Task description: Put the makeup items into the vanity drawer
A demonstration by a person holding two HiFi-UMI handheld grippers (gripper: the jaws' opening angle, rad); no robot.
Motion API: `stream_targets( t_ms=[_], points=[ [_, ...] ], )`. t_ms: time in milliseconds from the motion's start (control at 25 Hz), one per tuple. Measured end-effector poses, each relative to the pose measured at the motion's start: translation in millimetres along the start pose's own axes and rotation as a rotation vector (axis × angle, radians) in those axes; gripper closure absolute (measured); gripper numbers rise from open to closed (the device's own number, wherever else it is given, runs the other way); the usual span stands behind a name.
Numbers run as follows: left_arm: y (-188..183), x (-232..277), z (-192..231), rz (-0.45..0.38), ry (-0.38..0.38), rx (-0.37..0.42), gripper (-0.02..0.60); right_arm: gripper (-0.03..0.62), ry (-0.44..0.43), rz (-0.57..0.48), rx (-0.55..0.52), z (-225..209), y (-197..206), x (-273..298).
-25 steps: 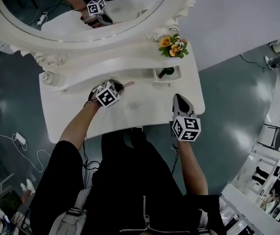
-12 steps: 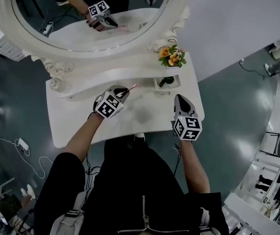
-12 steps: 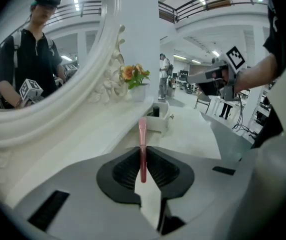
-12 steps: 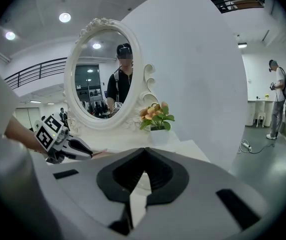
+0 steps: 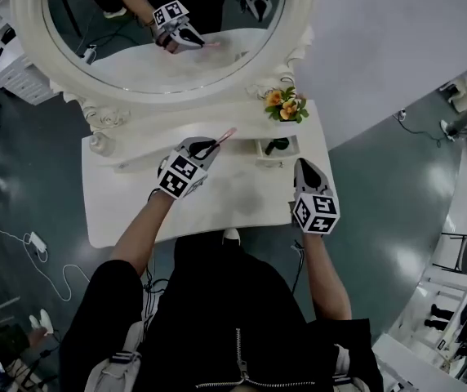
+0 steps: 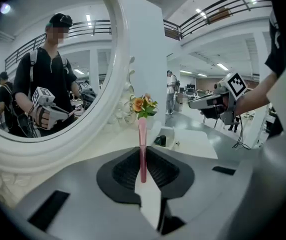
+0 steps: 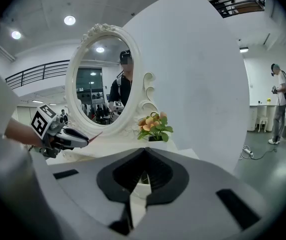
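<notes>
Pink makeup stick (image 6: 142, 146) between left fingers (image 6: 122, 172)

Pink makeup item (image 6: 142, 149), white vanity (image 5: 242, 194), orange flowers (image 5: 285, 104).

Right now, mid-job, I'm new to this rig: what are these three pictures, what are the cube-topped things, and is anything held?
No robot here: a person holds a two-jaw gripper in each hand, each bearing a marker cube. The head view looks down on a white vanity table with an oval mirror, flowers and a small open drawer with a dark item inside. The other two views look along each gripper's jaws. The left gripper is shut on a slim pink makeup stick, held above the tabletop. The right gripper is shut and empty.
</notes>
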State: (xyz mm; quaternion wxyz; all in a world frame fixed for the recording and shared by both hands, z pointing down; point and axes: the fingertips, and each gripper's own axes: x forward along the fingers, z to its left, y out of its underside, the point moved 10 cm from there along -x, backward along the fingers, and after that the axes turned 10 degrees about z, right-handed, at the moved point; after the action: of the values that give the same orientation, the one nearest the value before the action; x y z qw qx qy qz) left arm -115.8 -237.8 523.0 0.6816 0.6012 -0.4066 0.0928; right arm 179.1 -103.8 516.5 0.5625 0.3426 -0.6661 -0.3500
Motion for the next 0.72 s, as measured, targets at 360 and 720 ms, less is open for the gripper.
stream_targets(
  t_ms=[360,720],
  points=[
    [-33,43,-31,0.018,0.097,0.080,0.526,0.588,0.069,0.002,0.048,-22,18,-26],
    [-59,110,-69,0.121,0.201,0.191,0.526,0.589,0.173,0.020,0.143,-45,53,-60]
  ],
)
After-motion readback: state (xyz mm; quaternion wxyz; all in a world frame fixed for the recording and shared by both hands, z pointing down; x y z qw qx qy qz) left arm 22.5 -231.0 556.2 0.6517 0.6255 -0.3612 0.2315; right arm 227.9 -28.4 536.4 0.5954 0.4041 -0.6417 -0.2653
